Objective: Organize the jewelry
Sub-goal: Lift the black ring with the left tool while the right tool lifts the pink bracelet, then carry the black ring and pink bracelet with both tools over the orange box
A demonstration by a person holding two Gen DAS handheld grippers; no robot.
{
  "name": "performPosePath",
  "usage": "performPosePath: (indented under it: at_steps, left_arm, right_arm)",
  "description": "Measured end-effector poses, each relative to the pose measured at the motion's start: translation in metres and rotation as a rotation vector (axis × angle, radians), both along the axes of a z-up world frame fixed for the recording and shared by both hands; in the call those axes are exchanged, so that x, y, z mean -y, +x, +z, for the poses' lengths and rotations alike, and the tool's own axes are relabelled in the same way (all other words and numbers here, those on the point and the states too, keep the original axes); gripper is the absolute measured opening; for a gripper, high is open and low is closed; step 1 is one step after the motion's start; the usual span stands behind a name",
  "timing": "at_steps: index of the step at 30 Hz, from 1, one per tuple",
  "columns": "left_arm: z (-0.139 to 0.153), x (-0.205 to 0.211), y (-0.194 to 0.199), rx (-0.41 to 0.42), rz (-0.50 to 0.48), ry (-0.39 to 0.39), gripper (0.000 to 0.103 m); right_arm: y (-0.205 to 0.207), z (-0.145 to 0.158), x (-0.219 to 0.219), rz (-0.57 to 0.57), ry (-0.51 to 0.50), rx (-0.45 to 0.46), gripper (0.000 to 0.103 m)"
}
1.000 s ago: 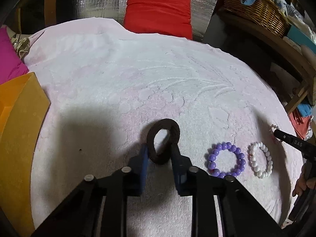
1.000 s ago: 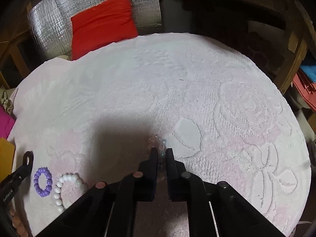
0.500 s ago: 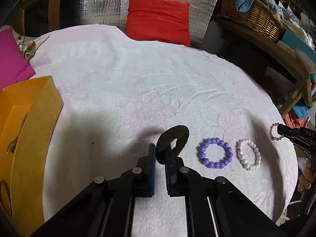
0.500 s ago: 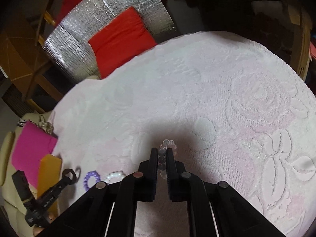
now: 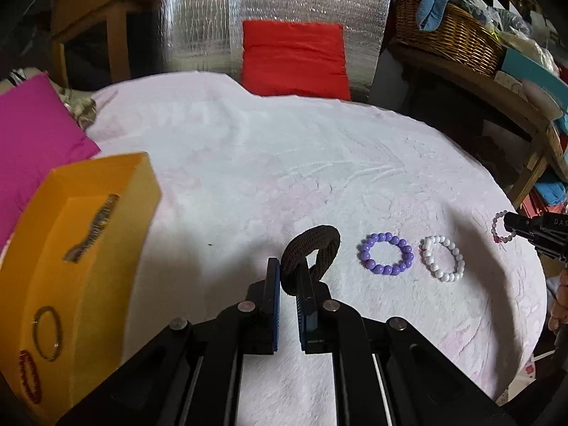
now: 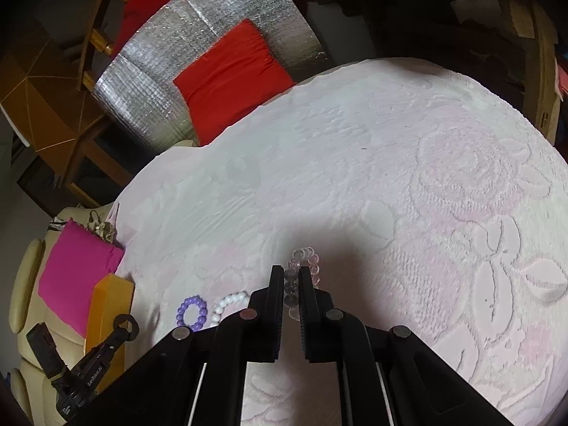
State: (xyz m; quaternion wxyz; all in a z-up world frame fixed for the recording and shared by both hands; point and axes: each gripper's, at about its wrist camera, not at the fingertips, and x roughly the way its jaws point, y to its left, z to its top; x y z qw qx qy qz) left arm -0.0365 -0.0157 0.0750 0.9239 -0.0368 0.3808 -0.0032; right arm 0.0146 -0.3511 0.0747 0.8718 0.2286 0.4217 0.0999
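- Bracelets and a hair tie are the task's things. Brown fabric hair tie (image 5: 312, 252) is pinched at its lower edge by the left gripper (image 5: 288, 271); jaws clamped on it, loop standing up above the fingertips, off the cloth.
- Clear-and-pink bead bracelet (image 6: 301, 273) is squeezed between the fingers of the right gripper (image 6: 288, 277); jaws closed on it, beads showing above and between the tips. Same bracelet seen from the left wrist view hanging at that gripper's tip, far right.
- Purple bead bracelet (image 5: 386, 254) lies flat on the cloth, just right of the left gripper; white bead bracelet (image 5: 443, 258) lies just beside it, apart, not touching.
- Orange box (image 5: 106, 234), open, sits at the cloth's left edge. Inside: a thin gold bangle (image 5: 47, 333), a red beaded band (image 5: 29, 376), a dark chain-like piece (image 5: 94, 229), blurred.
- Pale pink textured cloth (image 5: 284, 163) with raised flower pattern covers the round surface.
- Writing: "DAS" partly legible on the right gripper's body in the left wrist view; small white lettering on the left gripper's body in the right wrist view, too small to read surely.
- Surroundings: magenta cushion (image 5: 32, 131) left, red cushion (image 5: 294, 58) against silver quilted foil (image 5: 198, 17), wicker basket (image 5: 447, 39) upper right on a wooden shelf.
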Motion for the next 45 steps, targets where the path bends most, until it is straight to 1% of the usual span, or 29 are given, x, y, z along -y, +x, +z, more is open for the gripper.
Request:
performPosePath:
  at_steps: [4,8,12,22,28,32,36,40,42,45]
  left_arm:
    - [0.005,-0.006,-0.017,0.024,0.030,0.020,0.008]
    - [0.007,-0.012,-0.028,0.036,0.063,0.037,0.008]
    - [0.014,-0.016,-0.038,0.066,0.094,0.064,0.008]
    - [0.027,-0.039,-0.053,0.105,0.165,0.087,0.008]
    - [0.036,-0.054,-0.060,0.124,0.194,0.068,0.008]
    - [0.048,-0.070,-0.066,0.144,0.219,0.042,0.008]
    - [0.063,-0.099,-0.077,0.171,0.266,0.034,0.008]
    - [0.074,-0.140,-0.092,0.179,0.347,0.036,0.008]
    - [0.075,-0.162,-0.101,0.177,0.390,0.040,0.008]
    - [0.072,-0.193,-0.112,0.165,0.445,0.041,0.008]
  right_arm:
    - [-0.008,0.002,-0.004,0.007,0.005,0.008,0.009]
    - [-0.014,0.004,-0.010,0.015,0.011,0.012,0.009]
    - [-0.020,0.004,-0.020,0.035,0.016,0.012,0.009]
    - [-0.025,0.007,-0.068,0.125,0.030,0.028,0.009]
    - [-0.029,0.006,-0.113,0.205,0.036,0.032,0.009]
    - [-0.032,0.011,-0.143,0.269,0.058,0.045,0.009]
    - [-0.032,0.019,-0.183,0.346,0.096,0.044,0.009]
    - [-0.032,0.036,-0.232,0.433,0.121,0.062,0.009]
    - [-0.034,0.041,-0.252,0.467,0.138,0.063,0.009]
    - [-0.038,0.052,-0.294,0.541,0.138,0.074,0.009]
